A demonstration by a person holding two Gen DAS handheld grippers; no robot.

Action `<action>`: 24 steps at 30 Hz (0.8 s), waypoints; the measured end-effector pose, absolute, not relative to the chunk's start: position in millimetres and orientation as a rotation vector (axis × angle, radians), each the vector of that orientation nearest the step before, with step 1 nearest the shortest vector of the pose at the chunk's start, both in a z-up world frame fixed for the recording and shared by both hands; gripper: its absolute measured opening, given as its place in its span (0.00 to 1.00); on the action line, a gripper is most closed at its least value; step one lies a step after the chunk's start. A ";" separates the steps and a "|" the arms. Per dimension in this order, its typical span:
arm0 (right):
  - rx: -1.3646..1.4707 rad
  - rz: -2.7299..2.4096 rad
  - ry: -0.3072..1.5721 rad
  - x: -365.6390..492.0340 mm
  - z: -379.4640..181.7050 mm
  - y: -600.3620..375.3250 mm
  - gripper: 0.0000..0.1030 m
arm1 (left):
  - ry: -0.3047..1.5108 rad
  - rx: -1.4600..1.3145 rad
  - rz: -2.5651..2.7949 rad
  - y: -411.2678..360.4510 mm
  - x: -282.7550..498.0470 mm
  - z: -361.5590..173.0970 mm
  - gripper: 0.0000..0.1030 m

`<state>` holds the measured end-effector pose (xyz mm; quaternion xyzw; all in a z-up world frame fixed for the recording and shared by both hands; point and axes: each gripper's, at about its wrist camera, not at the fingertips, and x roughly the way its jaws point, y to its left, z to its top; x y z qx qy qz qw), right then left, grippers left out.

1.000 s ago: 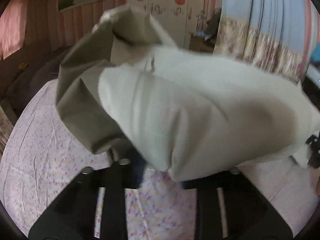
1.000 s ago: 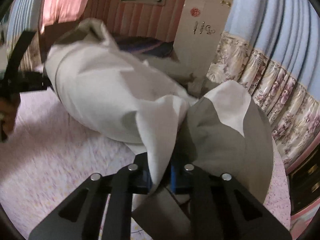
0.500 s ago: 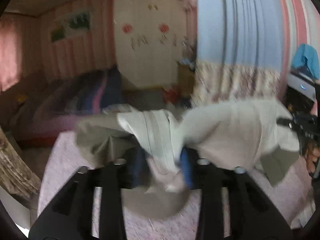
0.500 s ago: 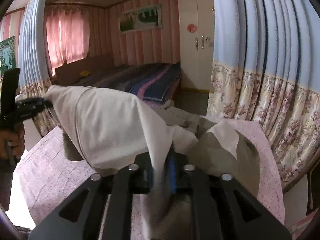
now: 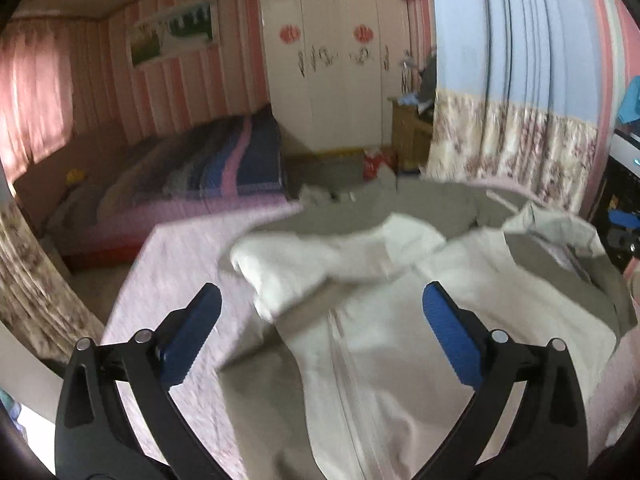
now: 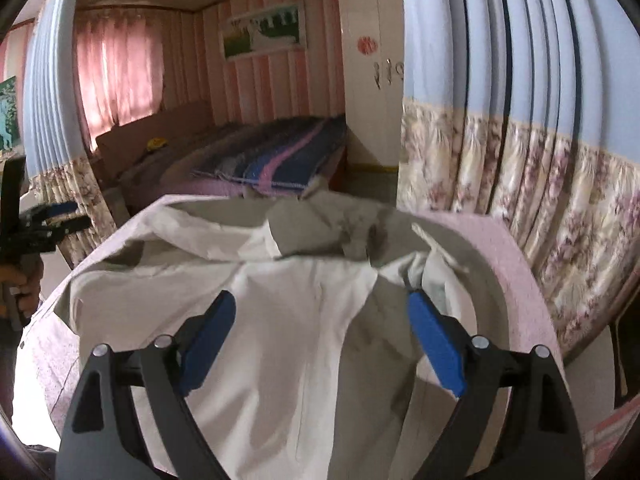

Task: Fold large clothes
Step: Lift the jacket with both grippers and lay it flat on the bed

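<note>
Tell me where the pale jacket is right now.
In both wrist views the pale jacket lies spread on the pink bedspread, below both opening grippers, held by neither.

Dim pinkish daylight through curtains (image 6: 116, 80), motion blur, fisheye-warped dark corners.

Large jacket (image 5: 400, 360), pale cream lining up, grey-khaki outer cloth showing at the edges. Lies spread, loosely rumpled, on a pink floral-covered surface (image 5: 176, 264) (central zip line visible, hood end bunched at far side).
</note>
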<state>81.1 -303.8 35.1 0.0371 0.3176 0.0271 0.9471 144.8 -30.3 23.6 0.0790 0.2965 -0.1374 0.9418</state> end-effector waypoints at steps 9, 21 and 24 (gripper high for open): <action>0.057 0.016 0.639 106.2 42.5 -317.1 0.86 | 0.622 0.179 -0.238 -22.9 173.2 18.5 0.97; 0.039 -0.199 0.726 104.5 19.2 -379.6 0.86 | 0.646 0.116 -0.136 14.3 214.3 15.7 0.97; 0.114 -0.246 0.759 80.9 0.9 -398.8 0.86 | 0.645 0.090 -0.174 6.6 198.5 13.7 0.97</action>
